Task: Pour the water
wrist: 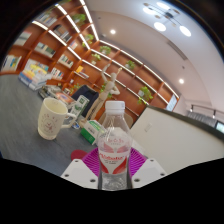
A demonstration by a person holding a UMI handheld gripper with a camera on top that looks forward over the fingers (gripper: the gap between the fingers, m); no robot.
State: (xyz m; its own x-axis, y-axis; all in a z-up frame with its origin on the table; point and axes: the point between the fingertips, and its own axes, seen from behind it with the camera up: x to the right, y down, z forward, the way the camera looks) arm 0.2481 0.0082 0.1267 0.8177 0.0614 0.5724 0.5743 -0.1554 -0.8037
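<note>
So the gripper [114,168] has a clear plastic water bottle [115,145] right between its two fingers, and the bottle stands upright. The pink pads [92,160] peek out on both sides of the bottle's lower half and look snug against it, so it reads as clamped on the bottle rather than just parked around it. The white finger ends [78,172] show low down on either side.

The bottle has a white cap [115,104] still on, a clear ribbed body, and a red and white label [114,157] around the middle. The writing on the label is too small to read.

Off to the left of the bottle, a bit beyond the fingers, there's a cream mug [54,119] with some faint print on it and its handle pointing toward the bottle. It sits upright on a grey table [22,120]. Mug and bottle are apart, not touching. Whether anything is in the mug can't be seen from this angle.

To the right of the bottle there's a big pale flat surface [175,135], maybe another tabletop or a board, hard to say which.

Behind all that it's a large room with bookshelves [60,45] running along the left side, some green plants [105,52] on them, and round ceiling lights [160,26] up top.
</note>
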